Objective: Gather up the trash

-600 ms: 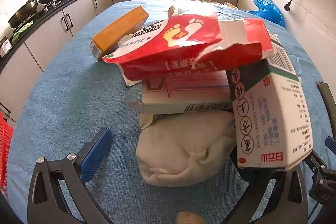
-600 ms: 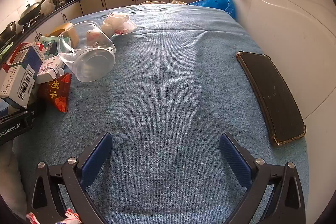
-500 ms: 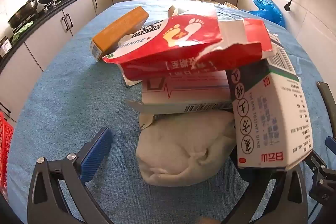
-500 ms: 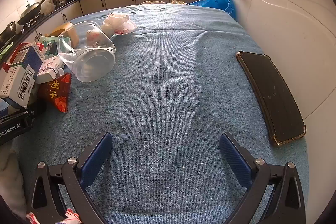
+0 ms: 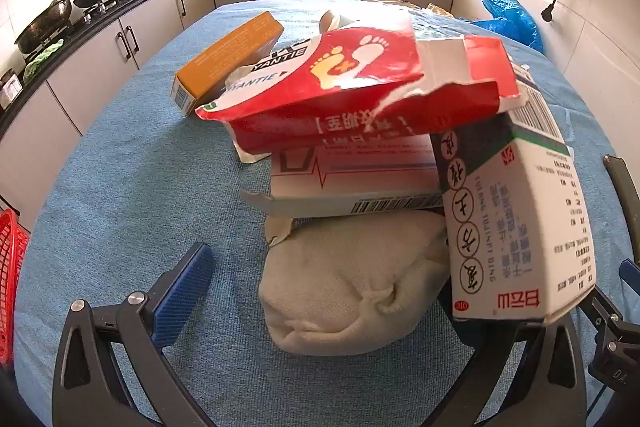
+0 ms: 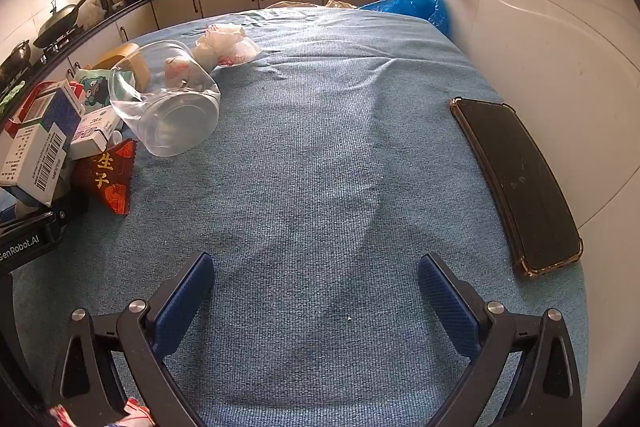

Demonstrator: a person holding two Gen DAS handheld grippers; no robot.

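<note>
A trash pile lies on the blue tablecloth (image 5: 104, 187). In it are a crumpled white wad (image 5: 352, 287), a white and dark box with red characters (image 5: 516, 227), a flat white box (image 5: 352, 183), a torn red packet (image 5: 360, 87) and an orange box (image 5: 228, 63). My left gripper (image 5: 320, 291) is open around the wad. Its left pad (image 5: 184, 291) stands clear of the wad, and its right finger is hidden behind the white and dark box. My right gripper (image 6: 316, 291) is open over bare cloth with nothing between its fingers.
A clear jar (image 6: 172, 111) lies on its side beside a red snack packet (image 6: 108, 179) and crumpled plastic (image 6: 226, 45). A black phone (image 6: 516, 183) lies near the right wall. A red basket (image 5: 10, 287) shows at the table's left edge, and a blue bag (image 5: 512, 19) at the far right.
Both grippers and the pile hold still. A small skin-coloured spot at the bottom edge of the left wrist view has gone out of sight.
</note>
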